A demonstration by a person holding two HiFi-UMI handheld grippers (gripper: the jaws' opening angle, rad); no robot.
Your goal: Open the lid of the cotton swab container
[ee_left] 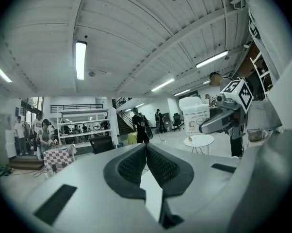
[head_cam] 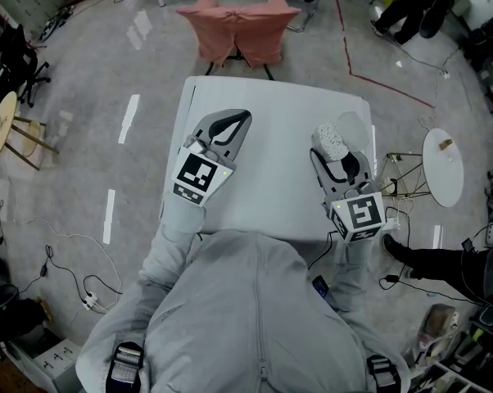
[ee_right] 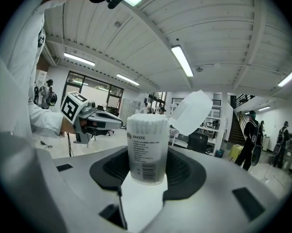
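Standing upright between the pads of the right gripper (ee_right: pixel 147 171), the cotton swab container (ee_right: pixel 147 149) is a clear tube with a printed label and barcode, clamped by its lower half on both sides. Its lid (ee_right: pixel 192 112) is flipped open, tilted up and away to the right of the rim. Inside, the cotton swabs (ee_right: pixel 147 123) are packed tight, their white tips filling the mouth. In the head view the container sits above the right part of the white table (head_cam: pixel 271 187). To the left, well apart, the left gripper (ee_left: pixel 146 160) hovers over the table with its jaws pressed together on nothing. Right of the table stands a small round table (head_cam: pixel 443 170).
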